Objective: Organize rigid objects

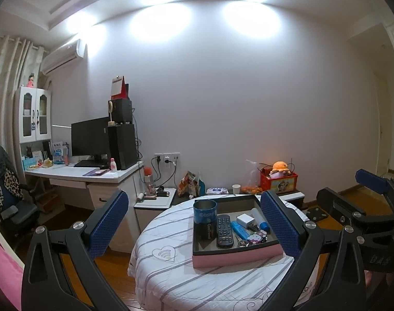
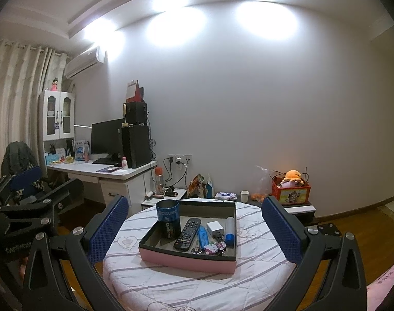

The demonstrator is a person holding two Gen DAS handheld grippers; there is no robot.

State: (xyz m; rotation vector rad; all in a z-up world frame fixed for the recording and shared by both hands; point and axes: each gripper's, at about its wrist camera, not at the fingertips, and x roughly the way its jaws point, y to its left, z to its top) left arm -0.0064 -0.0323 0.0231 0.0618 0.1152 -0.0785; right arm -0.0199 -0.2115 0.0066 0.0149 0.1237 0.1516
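A pink box (image 1: 235, 258) (image 2: 186, 259) with a dark inside sits on a round table (image 1: 184, 285) (image 2: 171, 285) under a striped cloth. In the box are a blue cup (image 1: 204, 217) (image 2: 168, 215), a black remote (image 1: 224, 230) (image 2: 187, 234), a blue stick-shaped item (image 1: 239, 229), a white charger (image 1: 244, 220) (image 2: 214, 228), a white and blue tube (image 2: 230, 230) and a cartoon-cat keychain (image 1: 256, 237) (image 2: 213, 247). My left gripper (image 1: 195, 197) (image 2: 49, 181) is open and empty, held back from the box. My right gripper (image 2: 195, 202) (image 1: 349, 189) is also open and empty, level with the left.
A desk (image 1: 98, 175) with a monitor and computer tower stands at the left wall, a chair (image 1: 5, 194) beside it. Behind the table are a low nightstand (image 1: 158, 202), a paper cup (image 1: 236, 188), snack bags and a red box with an orange plush (image 1: 279, 178). The floor is wood.
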